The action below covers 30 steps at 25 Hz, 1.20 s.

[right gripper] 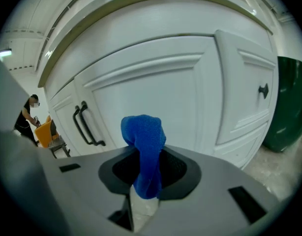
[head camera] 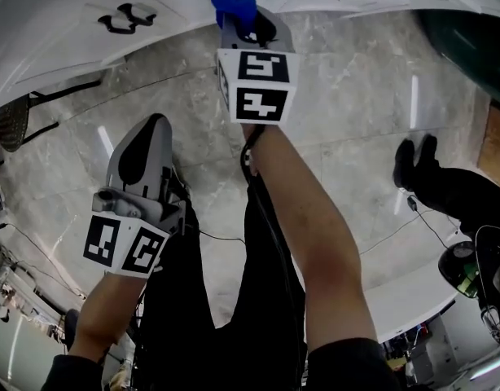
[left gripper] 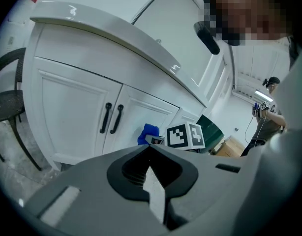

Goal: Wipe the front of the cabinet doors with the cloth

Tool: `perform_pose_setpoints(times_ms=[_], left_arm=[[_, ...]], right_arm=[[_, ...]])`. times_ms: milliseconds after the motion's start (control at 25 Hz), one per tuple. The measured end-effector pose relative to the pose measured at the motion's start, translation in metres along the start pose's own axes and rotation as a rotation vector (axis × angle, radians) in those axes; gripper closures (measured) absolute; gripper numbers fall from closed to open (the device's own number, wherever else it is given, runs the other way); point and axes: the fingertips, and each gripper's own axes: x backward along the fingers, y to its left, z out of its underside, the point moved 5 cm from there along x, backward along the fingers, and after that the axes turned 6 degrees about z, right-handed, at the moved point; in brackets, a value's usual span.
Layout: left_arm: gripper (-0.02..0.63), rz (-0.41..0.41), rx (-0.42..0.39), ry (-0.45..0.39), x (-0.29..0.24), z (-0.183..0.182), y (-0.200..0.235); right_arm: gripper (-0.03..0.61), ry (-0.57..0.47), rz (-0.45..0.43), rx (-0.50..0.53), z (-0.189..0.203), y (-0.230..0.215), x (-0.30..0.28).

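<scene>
Nearest, at the person's left: left gripper [head camera: 155,125], jaws pressed together on nothing; held low and well back, aimed toward the cabinet; no part in the wiping at this point.

Further forward, on an outstretched arm: right gripper [right gripper: 145,154], jaws pinching the cloth [right gripper: 142,132] by its middle; a blue wad bunched above the jaw tips, a shorter tail hanging down between them.

By the look of it: soft, light, nubbly fabric; limp, with no stiffness of its own, so apt to fold over or drag back under friction rather than press flat; nothing fragile about it, and probably not slippery. Best held as now, deep in the jaws near the root of the wad, with enough bulk left proud of the tips to keep hard plastic off the paint; worth re-pinching on any thinning or sliding of the wad.

Just beyond the cloth: cabinet doors [right gripper: 156,92], white, panelled, glossy; cloth close to the right-hand door of a pair, low near its bottom edge in the head view; actual contact impossible to confirm. Paired black handles [right gripper: 84,124] off to the left of the cloth; likely to snag loose fabric, so better skirted than swept across.

Farther right: a single black knob [right gripper: 262,90] on the next door; past that, a dark green bin [right gripper: 288,102] on the marble floor [head camera: 348,112].
</scene>
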Motion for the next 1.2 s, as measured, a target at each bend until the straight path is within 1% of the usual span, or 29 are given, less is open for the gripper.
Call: perform_pose_setpoints(times_ms=[120,280,400,520,560,640,760,880,960,1040,1120,1200], left_arm=[[0.613,-0.022,-0.026,0.002,0.019,0.005,0.018],[0.614,-0.035,-0.026,0.008,0.045,0.006,0.039],[0.612,-0.043,-0.022,0.008,0.053,-0.001,0.048],[0.613,-0.028,-0.034,-0.01,0.05,-0.01,0.045],[0.614,-0.023,-0.04,-0.012,0.047,-0.011,0.044],[0.614,-0.019,-0.051,-0.009,0.04,-0.009,0.041],[0.614,-0.018,-0.05,0.007,0.03,-0.001,0.033],[0.614,-0.002,-0.041,0.024,0.014,0.006,0.018],[0.614,0.02,-0.04,0.034,0.002,0.009,0.005],[0.614,0.038,-0.048,0.043,-0.011,0.011,-0.008],[0.612,0.049,-0.053,0.048,-0.022,0.013,-0.019],[0.614,0.057,-0.054,0.054,-0.031,0.015,-0.029]], right_arm=[[0.492,0.009,-0.067,0.027,0.012,0.045,-0.015],[0.492,0.02,-0.097,0.041,0.017,0.089,-0.028],[0.492,0.058,-0.094,0.038,0.02,0.105,-0.037],[0.492,0.07,-0.092,0.071,0.018,0.102,-0.044],[0.492,0.065,-0.084,0.076,0.015,0.095,-0.045],[0.492,0.047,-0.037,0.06,0.01,0.071,-0.042],[0.492,0.03,0.052,0.0,0.004,0.02,-0.034],[0.492,0.039,0.113,-0.022,0.004,-0.03,-0.029],[0.492,0.045,0.134,-0.027,0.004,-0.059,-0.028],[0.492,0.046,0.138,-0.022,0.003,-0.08,-0.026],[0.492,0.045,0.125,0.009,0.002,-0.092,-0.023],[0.492,0.044,0.132,0.043,0.004,-0.105,-0.018]])
